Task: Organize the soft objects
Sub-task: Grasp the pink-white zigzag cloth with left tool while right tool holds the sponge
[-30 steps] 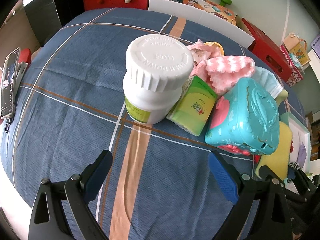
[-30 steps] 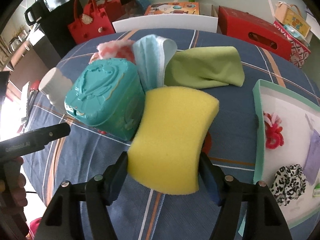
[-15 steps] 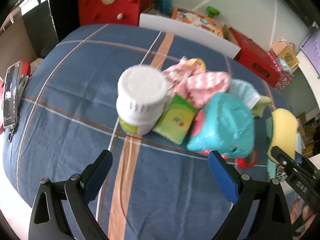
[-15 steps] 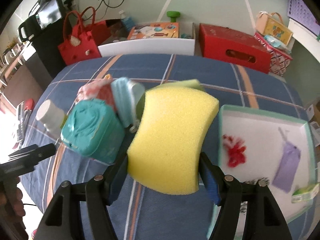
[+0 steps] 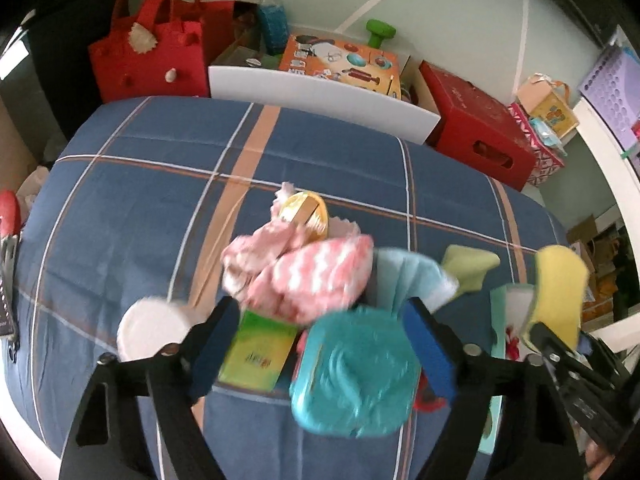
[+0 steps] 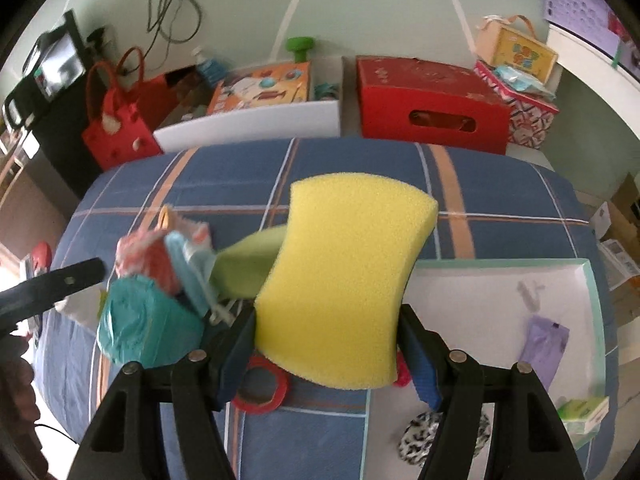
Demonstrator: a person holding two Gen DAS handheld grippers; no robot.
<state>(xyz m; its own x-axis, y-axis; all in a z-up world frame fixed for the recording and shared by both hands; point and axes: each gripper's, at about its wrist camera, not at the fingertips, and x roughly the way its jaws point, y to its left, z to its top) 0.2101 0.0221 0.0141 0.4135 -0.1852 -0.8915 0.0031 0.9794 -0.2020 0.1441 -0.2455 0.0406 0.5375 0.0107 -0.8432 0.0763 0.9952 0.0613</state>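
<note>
The right gripper (image 6: 326, 354) is clenched on the yellow sponge (image 6: 344, 280), its blue pads pressing into the foam's sides, and holds it above the blue plaid tablecloth (image 6: 360, 168), clear of the cloth, between the pile of objects on its left and the white tray (image 6: 480, 300) on its right; the step in hand looks like carrying the sponge toward that tray, which already holds a purple pouch (image 6: 542, 340), a leopard-print scrunchie (image 6: 420, 436) at its near edge and a small green packet (image 6: 584, 410); the next move would call for a short swing to the right and a lowering onto the bare white patch in the tray's middle before the grip is released; the tray's raised teal rim is the edge to clear, and a red ring (image 6: 260, 390) lies just below the sponge; the left gripper (image 5: 324, 344) hangs over the pile with its jaws released and spread wide, holding nothing, above the teal case (image 5: 356, 372) and green box (image 5: 256, 356), with the pink-and-white cloth (image 5: 316, 276) just beyond and a white bottle (image 5: 150, 328) at its left finger; the far half of the cloth lies open, so room is ample there, while the pile itself is tightly packed.
</note>
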